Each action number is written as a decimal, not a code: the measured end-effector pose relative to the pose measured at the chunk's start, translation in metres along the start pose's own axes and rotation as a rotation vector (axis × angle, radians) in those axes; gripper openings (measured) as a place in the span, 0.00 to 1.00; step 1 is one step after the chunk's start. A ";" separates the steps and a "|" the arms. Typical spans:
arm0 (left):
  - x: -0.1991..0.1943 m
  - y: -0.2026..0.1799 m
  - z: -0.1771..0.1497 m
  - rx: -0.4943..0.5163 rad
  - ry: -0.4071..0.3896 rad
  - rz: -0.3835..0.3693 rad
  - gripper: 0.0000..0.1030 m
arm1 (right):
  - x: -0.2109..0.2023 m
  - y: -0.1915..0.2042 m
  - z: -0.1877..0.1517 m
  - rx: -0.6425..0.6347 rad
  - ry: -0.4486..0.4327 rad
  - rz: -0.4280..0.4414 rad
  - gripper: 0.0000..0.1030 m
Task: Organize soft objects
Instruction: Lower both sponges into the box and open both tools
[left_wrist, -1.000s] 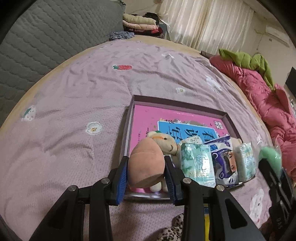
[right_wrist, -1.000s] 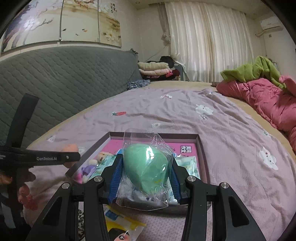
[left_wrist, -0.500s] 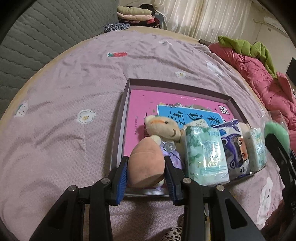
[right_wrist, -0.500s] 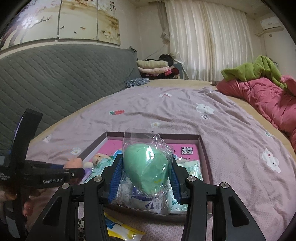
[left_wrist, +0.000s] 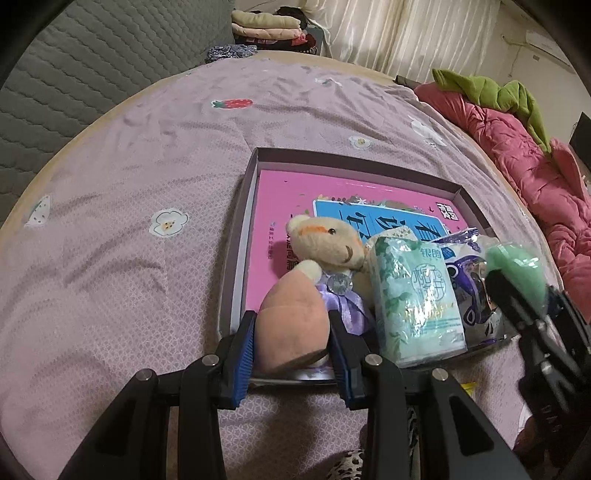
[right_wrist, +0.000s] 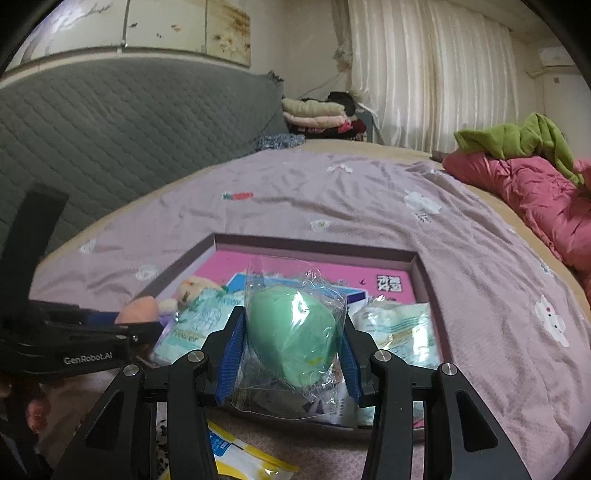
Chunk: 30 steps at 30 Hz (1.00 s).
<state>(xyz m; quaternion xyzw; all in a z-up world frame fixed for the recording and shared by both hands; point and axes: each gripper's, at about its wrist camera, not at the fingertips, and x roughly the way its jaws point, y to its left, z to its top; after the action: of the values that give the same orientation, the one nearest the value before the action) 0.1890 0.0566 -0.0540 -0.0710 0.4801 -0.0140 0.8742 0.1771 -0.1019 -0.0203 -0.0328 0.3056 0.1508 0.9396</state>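
Note:
My left gripper (left_wrist: 291, 345) is shut on a peach-coloured soft egg (left_wrist: 293, 325), held over the near left corner of a shallow purple-rimmed box (left_wrist: 351, 162) with a pink bottom. In the box lie a tan plush bear (left_wrist: 328, 245), a green tissue pack (left_wrist: 415, 299) and a purple-printed packet (left_wrist: 469, 273). My right gripper (right_wrist: 290, 350) is shut on a green soft egg in a clear wrapper (right_wrist: 293, 332), above the box's near edge. In the left wrist view the green egg (left_wrist: 515, 273) shows at the right. The left gripper (right_wrist: 125, 325) appears at the left of the right wrist view.
The box rests on a lilac bedspread (left_wrist: 129, 221) with small prints. A pink quilt (left_wrist: 524, 147) with a green garment (right_wrist: 517, 140) lies along the right. A grey padded headboard (right_wrist: 110, 129) and folded clothes (right_wrist: 317, 114) stand behind. A yellow packet (right_wrist: 240, 458) lies below the right gripper.
Both grippers sank toward the box with their eggs still held. The right gripper with the green egg came in over the box's near edge.

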 end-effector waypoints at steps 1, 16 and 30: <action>0.000 0.000 0.000 -0.001 -0.001 -0.003 0.36 | 0.002 0.001 -0.001 -0.004 0.006 0.000 0.47; 0.001 -0.001 0.000 -0.006 0.000 -0.007 0.37 | 0.019 0.012 -0.013 -0.053 0.048 0.008 0.48; 0.003 0.000 0.001 -0.012 0.002 -0.008 0.37 | 0.011 0.007 -0.012 -0.029 0.021 0.023 0.66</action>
<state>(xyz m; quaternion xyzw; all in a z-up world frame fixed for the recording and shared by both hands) 0.1915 0.0569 -0.0557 -0.0781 0.4810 -0.0147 0.8731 0.1769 -0.0939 -0.0360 -0.0445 0.3134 0.1658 0.9340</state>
